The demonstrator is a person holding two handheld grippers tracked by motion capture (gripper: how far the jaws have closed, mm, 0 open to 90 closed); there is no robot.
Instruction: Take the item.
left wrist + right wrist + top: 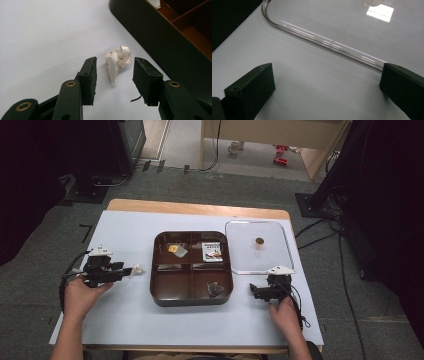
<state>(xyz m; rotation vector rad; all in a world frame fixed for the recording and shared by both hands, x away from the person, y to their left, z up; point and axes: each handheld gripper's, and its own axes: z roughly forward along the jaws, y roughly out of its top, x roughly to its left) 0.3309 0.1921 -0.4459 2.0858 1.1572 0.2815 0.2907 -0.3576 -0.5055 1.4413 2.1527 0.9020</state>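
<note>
The left gripper (113,77) hangs low over the table's white sheet (125,315) near its left edge, jaws parted, with a crumpled paper wrapper (117,62) lying on the sheet between the fingertips and slightly beyond them. Neither pad touches it, so it lies loose, just to the left of the brown divided tray (165,297) at the table's middle.

If the wrapper is being picked up, the jaws should come a little further forward so the pads bracket its bulk rather than its thin lower tail, then close gently; crumpled paper springs and slips easily. If it is being set down, a straight pull back avoids dragging it.

The right gripper (325,87) rests near the table's right front, jaws wide apart and holding nothing, aimed at the curved rim of the clear lid (324,41).

The high view gives the tray's compartments, with small packets (212,251) in the far ones and a dark bit in the near right one. The left gripper view alone gives the gap between pads and paper.
</note>
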